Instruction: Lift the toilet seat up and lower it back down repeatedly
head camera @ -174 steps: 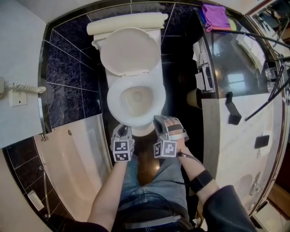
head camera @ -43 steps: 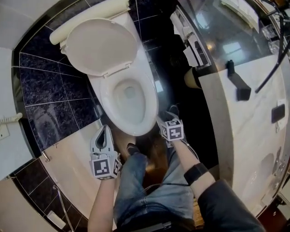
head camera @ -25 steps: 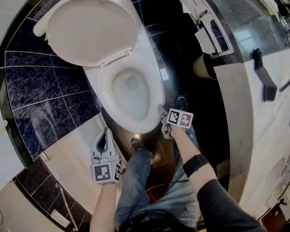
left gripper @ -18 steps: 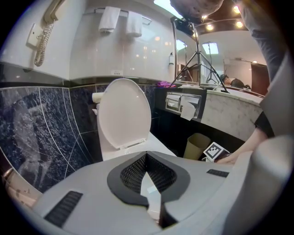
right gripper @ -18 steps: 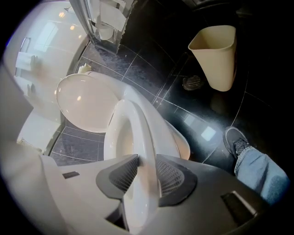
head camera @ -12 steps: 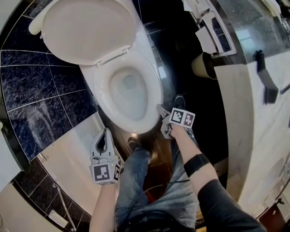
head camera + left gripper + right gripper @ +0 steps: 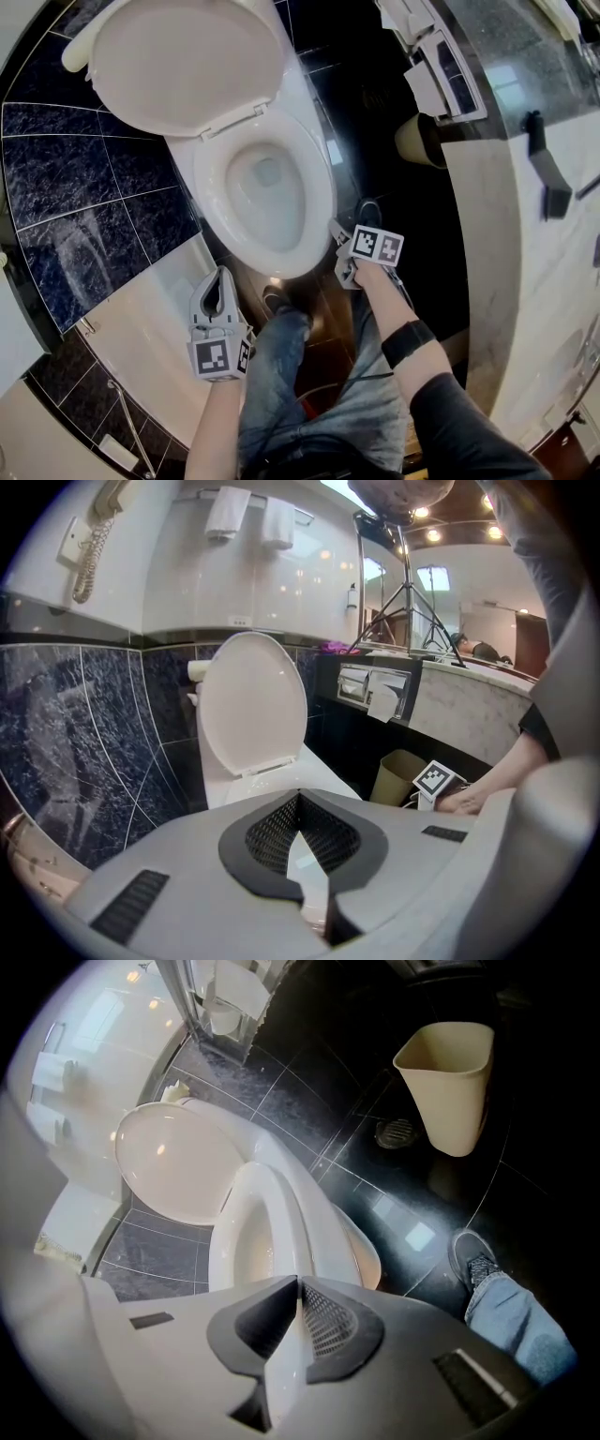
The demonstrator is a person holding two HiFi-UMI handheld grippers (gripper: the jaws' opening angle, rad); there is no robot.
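Toilet seat [image 7: 319, 197]: white oval ring, lying flat on the bowl, lid [image 7: 187, 61] upright behind it. Long axis runs hinge to front, with the front toward the right gripper [image 7: 336, 230]. That gripper's jaws have just been closing and now pinch the seat's front-right rim, angled down. Left gripper [image 7: 222, 274]: jaws together, empty, well clear of the bowl.

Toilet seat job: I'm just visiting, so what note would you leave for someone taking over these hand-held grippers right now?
Right gripper: jaws have just been closing, now shut on the front edge of the toilet seat.
Left gripper: shut, empty, clear of the toilet.
The seat lies down on the bowl; lid stands up.
Done: grip taken. Left: raise the seat, lower it, repeat.
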